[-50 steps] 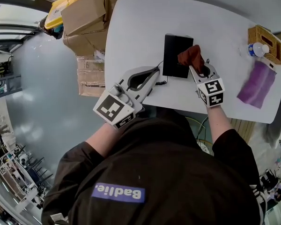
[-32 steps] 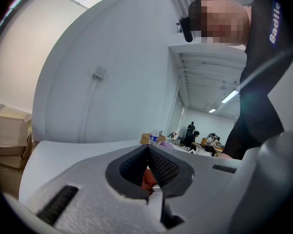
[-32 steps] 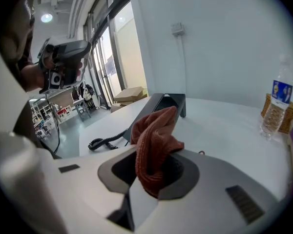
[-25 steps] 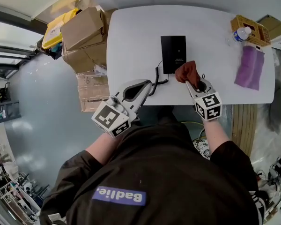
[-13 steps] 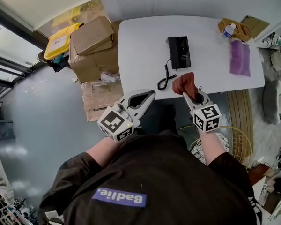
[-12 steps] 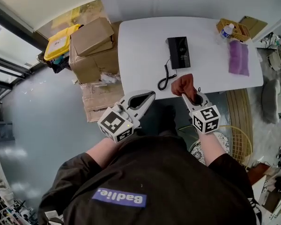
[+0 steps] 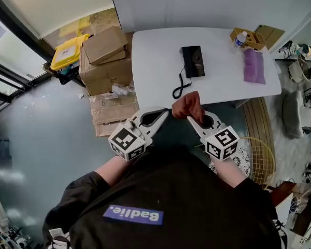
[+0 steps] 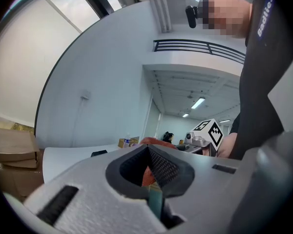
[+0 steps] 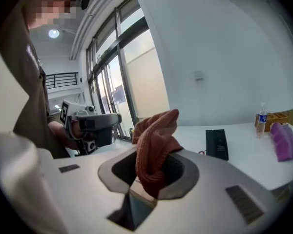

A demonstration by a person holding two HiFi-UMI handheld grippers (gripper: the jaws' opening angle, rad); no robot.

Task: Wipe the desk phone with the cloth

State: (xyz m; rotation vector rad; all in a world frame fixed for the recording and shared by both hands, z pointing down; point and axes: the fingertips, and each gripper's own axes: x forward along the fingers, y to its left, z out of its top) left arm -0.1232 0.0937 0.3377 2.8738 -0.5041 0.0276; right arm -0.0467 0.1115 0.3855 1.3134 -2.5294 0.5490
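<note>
The black desk phone [image 7: 192, 61] lies flat on the white table [image 7: 155, 51], its coiled cord [image 7: 179, 87] trailing toward the front edge. Both grippers are off the table, held in front of the person's body. My right gripper [image 7: 190, 117] is shut on a rust-red cloth [image 7: 188, 106], which bunches up above its jaws [image 9: 156, 145]. My left gripper [image 7: 163, 112] is shut with nothing in it, its tip close to the cloth. In the right gripper view the phone [image 9: 217, 144] sits well ahead on the table.
A purple cloth [image 7: 254, 65] lies at the table's right end beside a wicker basket [image 7: 249, 37] and a water bottle [image 7: 240, 38]. Cardboard boxes [image 7: 106, 56] and a yellow bin [image 7: 67, 51] stand left of the table. A wire basket [image 7: 259, 160] is on the floor at the right.
The person has stepped back from the table. Both grippers came off the table toward the body and closer together; the cloth, earlier by the phone, is now away from it.
</note>
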